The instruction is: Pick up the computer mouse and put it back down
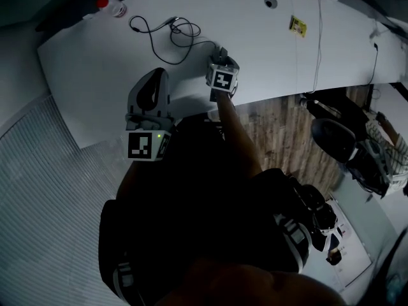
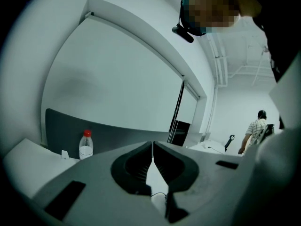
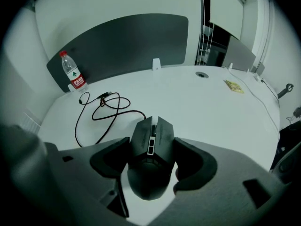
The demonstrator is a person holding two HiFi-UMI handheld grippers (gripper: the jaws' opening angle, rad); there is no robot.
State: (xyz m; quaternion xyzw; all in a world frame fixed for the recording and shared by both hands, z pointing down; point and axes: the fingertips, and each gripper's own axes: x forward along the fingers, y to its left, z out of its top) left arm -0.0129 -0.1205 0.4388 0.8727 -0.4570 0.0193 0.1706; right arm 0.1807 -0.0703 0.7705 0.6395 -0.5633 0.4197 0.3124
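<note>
Roughly halfway, I'd guess: the right tongs [image 3: 151, 145] pinched the computer mouse [image 3: 149, 161] between them, set-down not yet done, and the left tongs [image 2: 152, 150] were pressed together, empty.

White curved tabletop [image 1: 268, 50] [image 3: 202, 107]. At its far left edge stands a clear plastic water bottle with red cap [image 1: 112, 6] [image 3: 73, 72], upright. A thin black cable [image 1: 167, 37] [image 3: 101, 109] lies near it in loose loops and runs to a black angular computer mouse [image 3: 149, 173] near the front edge. The mouse sits between the closed-in jaws of the right gripper [image 3: 151, 142]; cannot tell if it touches the tabletop. A small yellow card [image 1: 298, 25] [image 3: 233, 86] lies flat toward the right, near a round grey grommet hole [image 1: 270, 2] [image 3: 201, 74]. A thin white cord [image 1: 319, 37] crosses the right part.
</note>
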